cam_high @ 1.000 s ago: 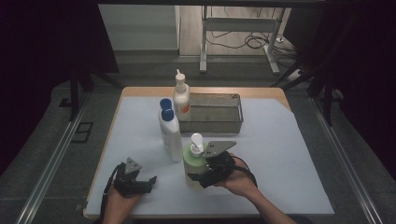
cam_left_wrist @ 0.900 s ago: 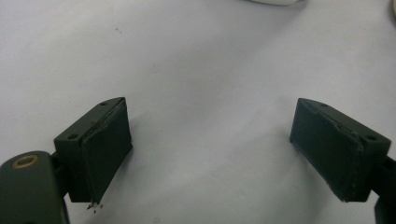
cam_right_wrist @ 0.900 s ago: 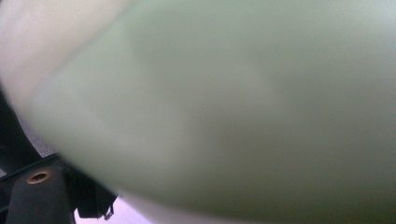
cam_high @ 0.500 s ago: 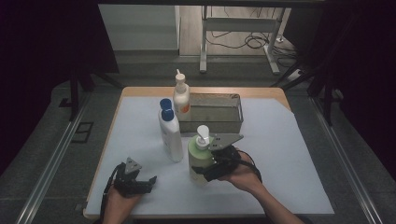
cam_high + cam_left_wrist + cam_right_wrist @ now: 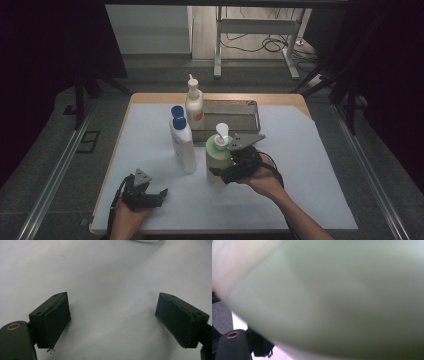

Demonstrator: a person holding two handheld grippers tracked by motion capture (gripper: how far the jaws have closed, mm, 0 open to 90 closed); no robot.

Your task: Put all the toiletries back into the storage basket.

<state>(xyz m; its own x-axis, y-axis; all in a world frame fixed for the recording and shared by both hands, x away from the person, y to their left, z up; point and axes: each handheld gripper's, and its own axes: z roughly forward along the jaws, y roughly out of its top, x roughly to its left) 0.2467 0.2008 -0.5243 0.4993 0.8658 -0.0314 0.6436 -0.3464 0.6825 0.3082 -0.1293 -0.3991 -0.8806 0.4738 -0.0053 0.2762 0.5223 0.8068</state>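
R claw (image 5: pixel 226 172) is clamped on the green pump bottle (image 5: pixel 217 159), gripping its lower body from the side; in the right gripper view the bottle (image 5: pixel 332 297) sits right up against the lens, blurred, pale green. Change vs a sec ago: bottle + R claw have come up and gone a bit toward the far side of the table. Earlier the bottle sat lower and nearer the person; now its white pump head shows against the near wall of the metal tray (image 5: pixel 250 107). Grip width same throughout, so no slip or re-grip, just a carry.

Meaning, as I read it: pick is done, lift under way, prob. heading for the tray just beyond the claw. Whether the bottle base is fully clear of the table mat (image 5: pixel 310 165) I can't tell for sure from above; looks raised.

L claw (image 5: pixel 150 194) hasn't budged, parked near the front edge, well apart from the R one. Its jaws stand wide, nothing between, bare mat under them in the left gripper view.

Left of the R claw: white bottle w/ blue cap (image 5: pixel 182 145), close by. Beyond that, a white-and-orange pump bottle (image 5: pixel 194 106) at the tray's left end. Both untouched.
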